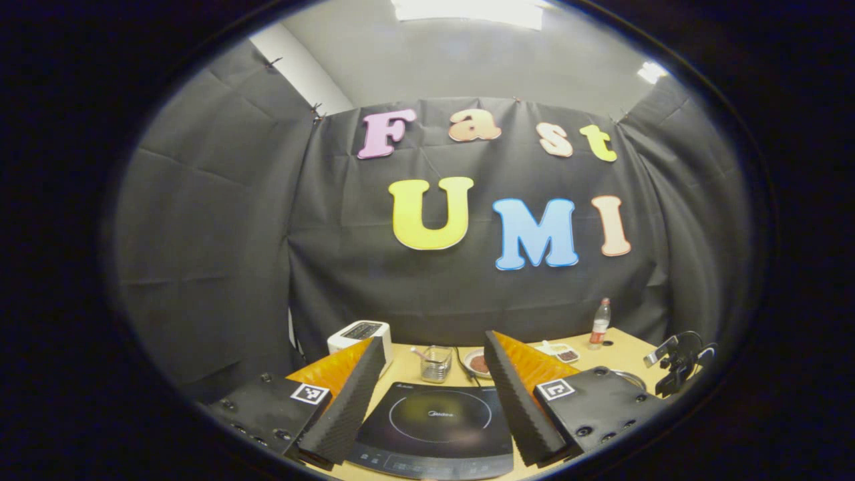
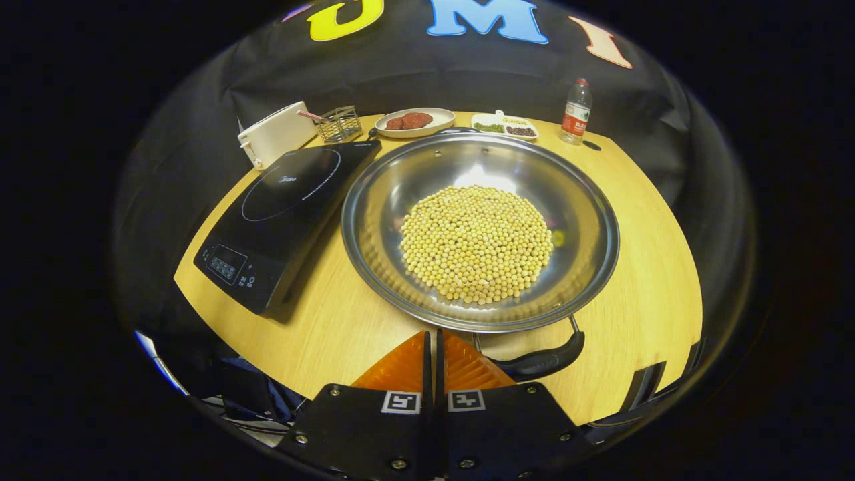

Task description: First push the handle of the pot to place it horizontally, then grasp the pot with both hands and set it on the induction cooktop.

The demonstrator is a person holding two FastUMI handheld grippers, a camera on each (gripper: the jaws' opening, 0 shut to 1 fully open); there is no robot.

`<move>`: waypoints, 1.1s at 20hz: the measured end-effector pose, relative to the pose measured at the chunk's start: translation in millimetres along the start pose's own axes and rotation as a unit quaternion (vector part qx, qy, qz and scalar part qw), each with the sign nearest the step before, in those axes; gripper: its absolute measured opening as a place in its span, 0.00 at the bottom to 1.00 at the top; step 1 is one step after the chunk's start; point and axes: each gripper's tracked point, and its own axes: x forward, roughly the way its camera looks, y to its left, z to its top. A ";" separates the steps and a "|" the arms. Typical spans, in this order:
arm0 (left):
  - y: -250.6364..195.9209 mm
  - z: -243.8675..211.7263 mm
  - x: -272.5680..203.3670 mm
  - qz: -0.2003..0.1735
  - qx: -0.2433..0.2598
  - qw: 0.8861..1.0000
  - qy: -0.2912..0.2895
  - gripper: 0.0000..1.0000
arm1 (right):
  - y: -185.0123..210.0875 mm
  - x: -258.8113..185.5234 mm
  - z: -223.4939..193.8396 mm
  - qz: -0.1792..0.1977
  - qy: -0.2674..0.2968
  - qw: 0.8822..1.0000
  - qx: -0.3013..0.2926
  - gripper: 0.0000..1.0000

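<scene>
Here the right gripper (image 2: 433, 347), fingers pressed together and empty, sits just before the pot's handle (image 2: 544, 361). The pot (image 2: 479, 230), beside the cooktop (image 2: 287, 200), is wide, bean-laden, likely heavy and slick; grasp both side handles. Left gripper (image 1: 434, 387) is spread wide, empty, above the cooktop.

you see a silver pot (image 2: 479, 230) of pale yellow beans (image 2: 476, 244), black cooktop (image 2: 284, 217), light wood table (image 2: 641, 294), white toaster (image 2: 277, 133).
</scene>
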 end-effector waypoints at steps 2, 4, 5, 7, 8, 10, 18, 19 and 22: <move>-18.7 5.6 6.7 -0.005 0.002 1.000 -0.004 1.00 | -12.8 -1.3 4.5 0.000 -0.003 1.000 0.005 0.00; -34.3 9.5 15.0 -0.007 0.005 1.000 -0.006 1.00 | -23.7 -1.2 3.9 0.005 0.004 1.000 0.009 0.01; -42.1 12.3 19.5 -0.009 0.007 1.000 -0.008 0.97 | -30.5 -1.1 4.1 0.006 0.006 1.000 0.008 0.01; -56.5 18.5 25.7 -0.012 0.011 1.000 -0.013 1.00 | -45.6 -2.4 5.8 0.001 0.007 1.000 0.003 0.01; -64.7 20.9 28.7 -0.015 0.014 1.000 -0.015 0.99 | -53.2 -3.3 7.5 -0.003 0.006 1.000 0.003 0.01; -79.2 24.6 32.3 -0.020 0.018 1.000 -0.016 0.97 | -66.3 -5.8 9.9 -0.007 0.002 1.000 0.005 0.01; -130.8 29.2 31.8 -0.042 0.015 0.999 -0.023 1.00 | -115.8 -10.0 15.6 -0.035 -0.015 0.999 -0.001 0.01; -134.4 27.0 31.5 -0.043 0.016 0.999 -0.021 1.00 | -121.1 -8.9 16.1 -0.038 -0.017 0.999 0.000 0.01; -150.4 24.2 32.9 -0.048 0.021 0.998 -0.018 1.00 | -134.6 -9.6 19.0 -0.044 -0.021 0.999 0.009 0.00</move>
